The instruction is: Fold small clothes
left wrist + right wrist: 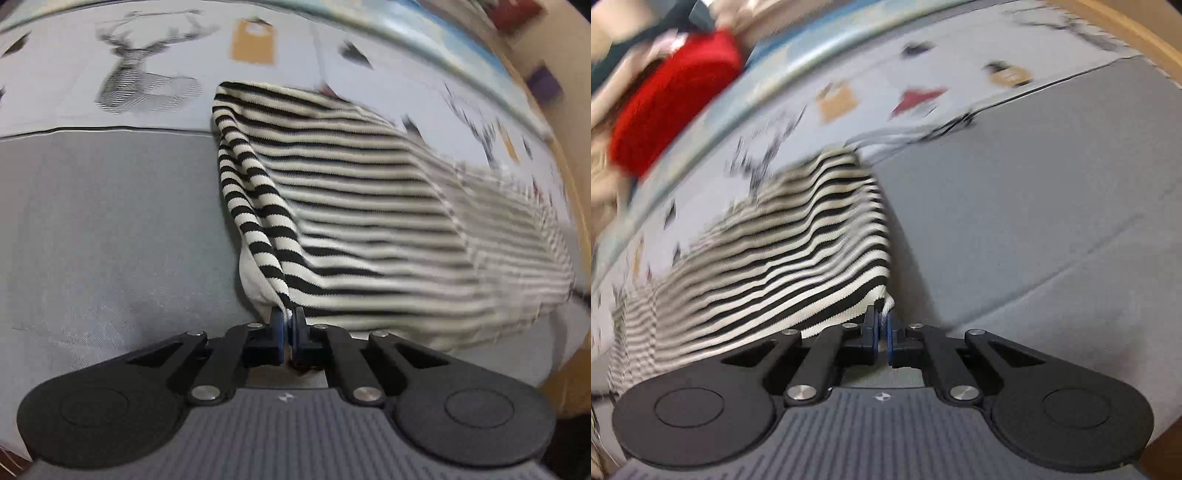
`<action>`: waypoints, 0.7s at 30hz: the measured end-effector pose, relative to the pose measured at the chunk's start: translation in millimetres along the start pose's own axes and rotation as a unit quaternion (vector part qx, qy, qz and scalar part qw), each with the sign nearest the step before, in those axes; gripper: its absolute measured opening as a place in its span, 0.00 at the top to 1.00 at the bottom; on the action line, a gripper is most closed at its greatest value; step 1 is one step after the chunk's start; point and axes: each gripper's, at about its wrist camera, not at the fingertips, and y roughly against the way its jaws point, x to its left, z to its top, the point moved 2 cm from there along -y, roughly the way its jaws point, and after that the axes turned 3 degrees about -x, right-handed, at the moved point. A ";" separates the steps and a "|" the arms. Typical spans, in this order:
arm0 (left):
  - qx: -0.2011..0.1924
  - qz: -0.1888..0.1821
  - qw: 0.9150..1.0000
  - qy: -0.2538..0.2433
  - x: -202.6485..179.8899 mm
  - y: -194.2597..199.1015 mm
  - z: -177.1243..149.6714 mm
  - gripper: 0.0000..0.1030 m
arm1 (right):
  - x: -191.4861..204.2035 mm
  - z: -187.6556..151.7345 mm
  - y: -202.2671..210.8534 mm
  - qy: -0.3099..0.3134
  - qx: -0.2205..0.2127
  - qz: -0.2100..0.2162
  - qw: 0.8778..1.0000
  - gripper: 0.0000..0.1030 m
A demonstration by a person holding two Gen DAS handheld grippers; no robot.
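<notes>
A black-and-white striped garment (354, 206) hangs pinched at two corners above a grey mat (110, 229), stretched between the pair of grippers I am working. In the left wrist view its near corner, bunched into a narrow twist of fabric, runs straight down into my left gripper (288, 317), whose jaws are clamped tight on the cloth with blue pads just showing on either side of it. The rest of the piece spreads away to the right of that view, stripes smeared by motion blur, its far edge reaching over a pale printed sheet (74, 99).

In the right wrist view the same striped garment (798, 251) fans out to the left, and its near hem corner is caught in my right gripper (882, 321), jaws closed on the fabric with only a thin sliver of white cloth between the blue pads. The grey mat (1034, 221) fills the right half of that picture, creased in long diagonal lines.

Beyond the mat, the printed sheet (849, 96) carries a stag drawing (147, 62) and small orange, red and dark shapes. A red cloth bundle (676, 103), heavily blurred, lies at the sheet's far edge in the right view. A wooden edge (1137, 33) runs along the upper right corner.
</notes>
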 end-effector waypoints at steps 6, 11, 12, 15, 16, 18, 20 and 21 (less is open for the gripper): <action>0.054 0.129 0.988 -0.058 -1.4 -22.4 -9.6 0.95 | -17.5 -23.2 -16.7 0.032 0.070 -0.096 0.992 0.94; -0.083 0.064 0.994 -0.016 -10.5 29.6 13.5 0.95 | 16.0 -11.2 18.7 0.084 -0.055 -0.116 0.988 0.79; -0.097 0.045 0.994 -0.021 -18.2 33.5 14.8 0.95 | 21.8 -8.3 23.0 0.096 -0.073 -0.114 0.986 0.77; -0.081 0.003 0.995 -0.061 -46.8 20.1 9.4 0.92 | 36.4 -8.5 25.6 0.113 -0.091 -0.071 0.987 0.75; -0.059 0.004 0.995 -0.080 -53.8 8.6 5.3 0.91 | 40.9 -9.4 20.6 0.117 -0.080 -0.040 0.989 0.74; 0.013 0.034 0.993 -0.116 -60.9 -22.7 -10.0 0.84 | 47.8 -15.3 1.2 0.129 -0.029 0.005 0.991 0.71; 0.060 0.068 0.986 -0.141 -61.5 -40.0 -18.3 0.82 | 49.8 -31.8 -28.3 0.156 0.054 -0.004 0.986 0.68; 0.055 0.070 0.986 -0.139 -62.4 -35.1 -13.1 0.82 | 48.5 -41.4 -41.0 0.178 0.091 -0.029 0.979 0.67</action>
